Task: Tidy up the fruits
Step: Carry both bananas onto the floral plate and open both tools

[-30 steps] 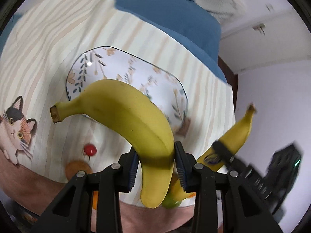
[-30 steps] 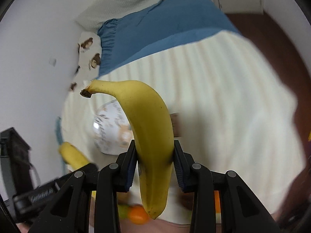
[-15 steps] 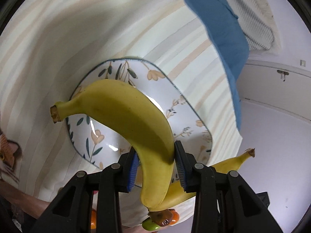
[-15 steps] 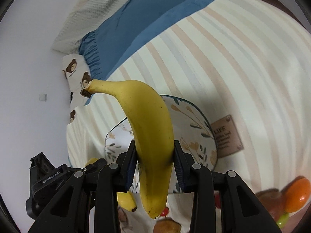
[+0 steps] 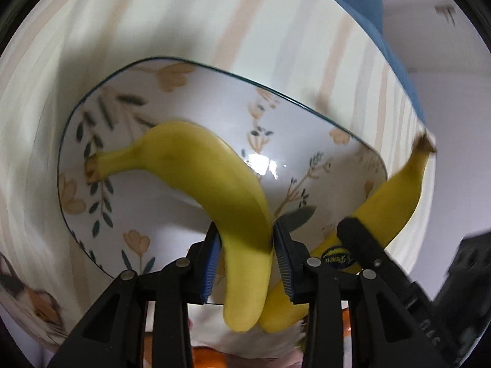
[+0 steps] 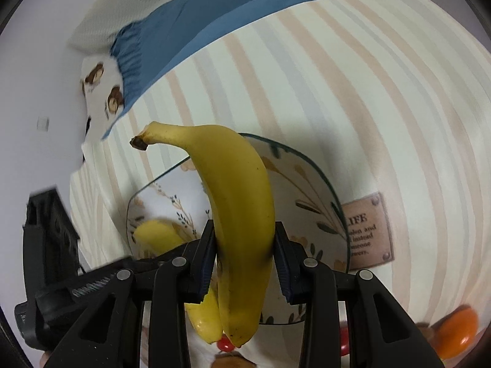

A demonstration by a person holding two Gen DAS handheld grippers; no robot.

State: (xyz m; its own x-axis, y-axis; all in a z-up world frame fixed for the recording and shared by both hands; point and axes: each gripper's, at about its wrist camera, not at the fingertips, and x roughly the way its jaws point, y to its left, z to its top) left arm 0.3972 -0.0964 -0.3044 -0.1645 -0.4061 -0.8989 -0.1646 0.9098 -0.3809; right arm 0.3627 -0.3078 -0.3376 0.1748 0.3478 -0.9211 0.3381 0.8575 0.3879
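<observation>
My left gripper (image 5: 247, 251) is shut on a yellow banana (image 5: 202, 165), held low over the white floral plate (image 5: 214, 92); its stem end reaches toward the plate's left rim. My right gripper (image 6: 244, 247) is shut on a second banana (image 6: 239, 202) that carries a sticker and hangs over the same plate (image 6: 310, 184). Both bananas cross near their lower tips. In the left wrist view the second banana (image 5: 396, 193) and the right gripper's finger (image 5: 368, 245) sit at the right. In the right wrist view the first banana (image 6: 159, 233) shows at the left.
The plate lies on a striped cream cloth (image 6: 368, 92) with a brown label (image 6: 366, 233). An orange (image 6: 457, 331) and a small red fruit (image 6: 225, 345) lie near the bottom edge. A cat print (image 5: 36, 300) marks the cloth. A blue sheet (image 6: 214, 15) lies beyond.
Both grippers have come down toward the plate with their bananas; the plate now fills much more of each view, and the two bananas have drawn together over it.
</observation>
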